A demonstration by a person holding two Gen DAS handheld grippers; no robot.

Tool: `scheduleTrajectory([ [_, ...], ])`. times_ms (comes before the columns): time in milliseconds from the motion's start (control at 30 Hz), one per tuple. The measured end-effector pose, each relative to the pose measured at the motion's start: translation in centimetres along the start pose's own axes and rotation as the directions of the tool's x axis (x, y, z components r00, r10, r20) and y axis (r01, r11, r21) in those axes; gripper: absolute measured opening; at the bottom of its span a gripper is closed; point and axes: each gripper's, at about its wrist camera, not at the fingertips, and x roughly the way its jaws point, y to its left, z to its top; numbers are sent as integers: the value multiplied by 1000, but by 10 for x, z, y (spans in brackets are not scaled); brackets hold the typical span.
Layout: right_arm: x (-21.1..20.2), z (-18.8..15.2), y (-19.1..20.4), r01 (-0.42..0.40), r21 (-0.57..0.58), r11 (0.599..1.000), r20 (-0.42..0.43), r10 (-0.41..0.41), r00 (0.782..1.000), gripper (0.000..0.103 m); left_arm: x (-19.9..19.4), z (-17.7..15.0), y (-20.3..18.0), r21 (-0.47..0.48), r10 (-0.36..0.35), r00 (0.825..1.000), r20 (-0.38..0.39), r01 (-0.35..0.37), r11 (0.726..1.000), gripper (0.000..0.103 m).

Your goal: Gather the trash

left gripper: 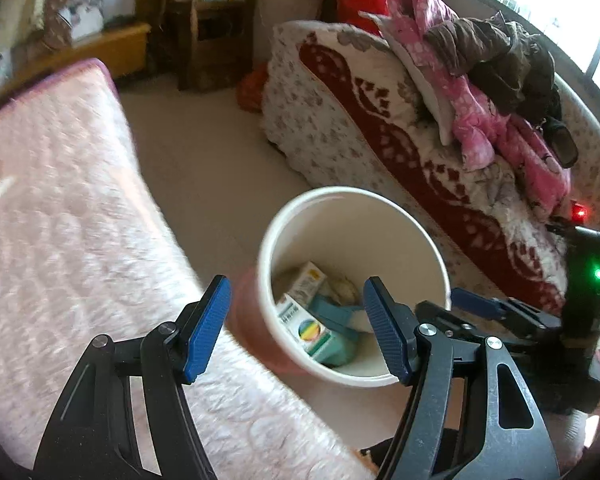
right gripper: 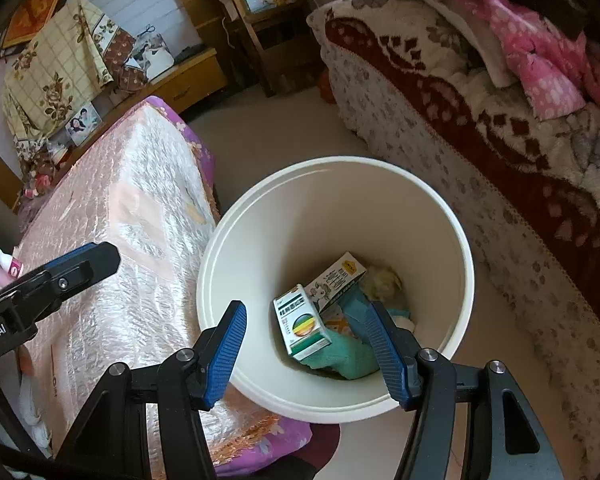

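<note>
Item: white waste bin (right gripper: 336, 208), round, open-topped, standing on the pale floor (right gripper: 268, 136) between a pink-covered table (right gripper: 140, 216) at 9 o'clock and a patterned sofa (right gripper: 480, 128) at 2 o'clock. Contents, at the bottom: a green-and-white carton (right gripper: 300, 324), a second printed carton (right gripper: 336, 278), a teal cloth (right gripper: 348, 354), a crumpled yellowish wad (right gripper: 382, 280). Handling, judged: cartons light, stiff, crushable, best pinched across their flat faces; cloth soft and limp. Right gripper (right gripper: 312, 348) hangs over the bin mouth, jaws parted, nothing between them. Left gripper (left gripper: 296, 328) likewise parted and empty, at the bin's near rim. Clearance: the table edge touches or nearly touches the bin at 9 o'clock; open floor at 12 o'clock.
</note>
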Motion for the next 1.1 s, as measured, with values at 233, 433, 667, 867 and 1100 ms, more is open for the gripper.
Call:
scheduleTrajectory([
  [233, -41, -8, 27, 58, -31, 998, 128, -53, 990, 60, -49, -13, 0, 17, 56, 991, 118, -59, 998, 68],
  [433, -90, -14, 53, 122, -55, 991, 268, -103, 958, 67, -95, -23, -1, 19, 65, 973, 223, -71, 997, 68],
  [667, -137, -21, 80, 149, -78, 986, 380, -108, 919, 73, -137, -38, -5, 46, 84, 946, 312, -103, 994, 68],
  [867, -164, -30, 97, 154, -86, 984, 436, -102, 894, 81, -164, -50, -3, 46, 82, 923, 376, -107, 993, 68],
  [1100, -179, -38, 109, 161, -92, 983, 464, -101, 880, 82, -181, -58, 0, 39, 87, 907, 413, -113, 993, 68],
])
